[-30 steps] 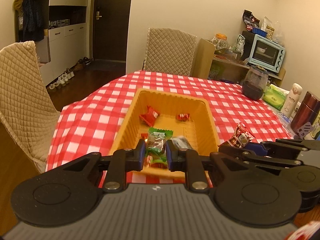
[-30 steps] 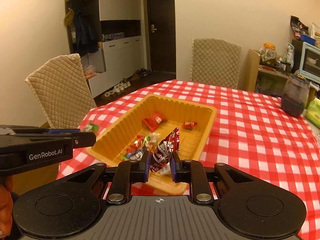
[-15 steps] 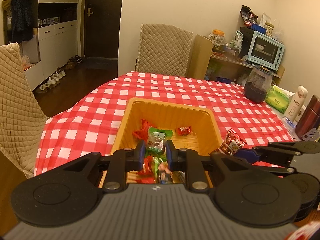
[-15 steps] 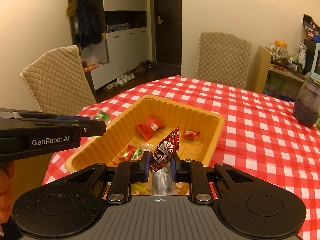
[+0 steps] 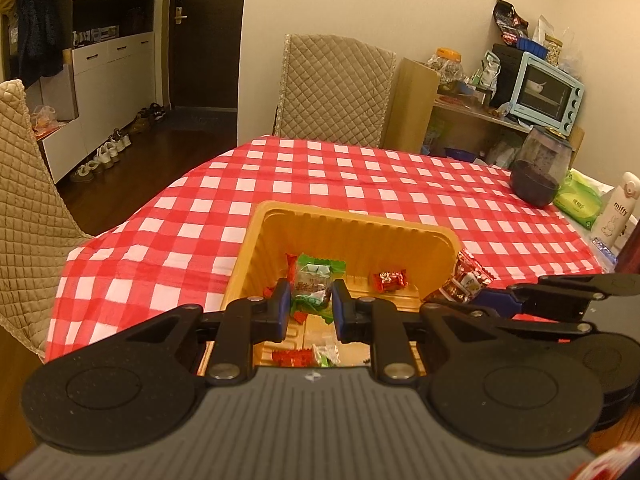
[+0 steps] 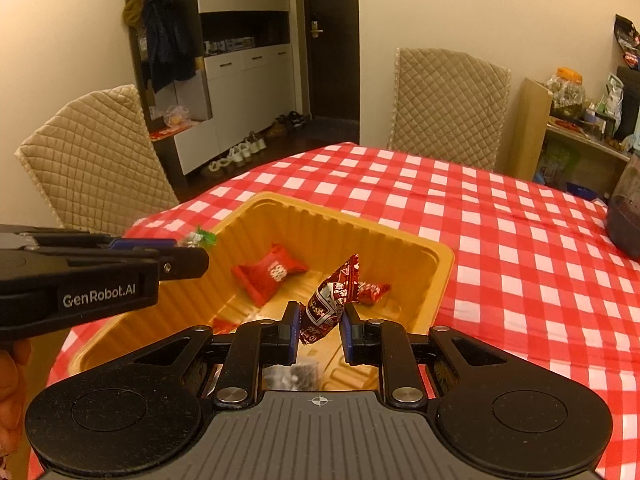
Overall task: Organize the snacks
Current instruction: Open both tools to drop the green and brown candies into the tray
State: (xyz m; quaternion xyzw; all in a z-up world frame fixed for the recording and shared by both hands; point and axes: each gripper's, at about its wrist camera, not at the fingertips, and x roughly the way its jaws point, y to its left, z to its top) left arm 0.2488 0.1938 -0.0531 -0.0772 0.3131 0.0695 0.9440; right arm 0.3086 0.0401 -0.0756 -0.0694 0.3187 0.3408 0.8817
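Note:
A yellow plastic tray (image 5: 352,224) (image 6: 436,276) sits on the red checked tablecloth and holds several wrapped snacks, among them a red pillow pack (image 6: 270,274) and a small red candy (image 5: 389,280). My left gripper (image 5: 307,302) is shut on a green and white snack packet (image 5: 316,280) and holds it above the tray's near end. My right gripper (image 6: 320,326) is shut on a dark red snack packet (image 6: 332,298) over the tray's near right part. Each gripper shows in the other's view, the left gripper (image 6: 192,250) and the right gripper (image 5: 476,296).
Two quilted chairs (image 5: 336,92) (image 6: 92,160) stand at the table's far and left sides. A dark jar (image 5: 538,174), a green wipes pack (image 5: 578,200) and a white bottle (image 5: 618,210) stand at the right. A shelf with a blue oven (image 5: 546,90) lies beyond.
Both grippers, still holding their packets, have moved forward over the tray. The left view has swung to the left, so the tray sits more to the centre.

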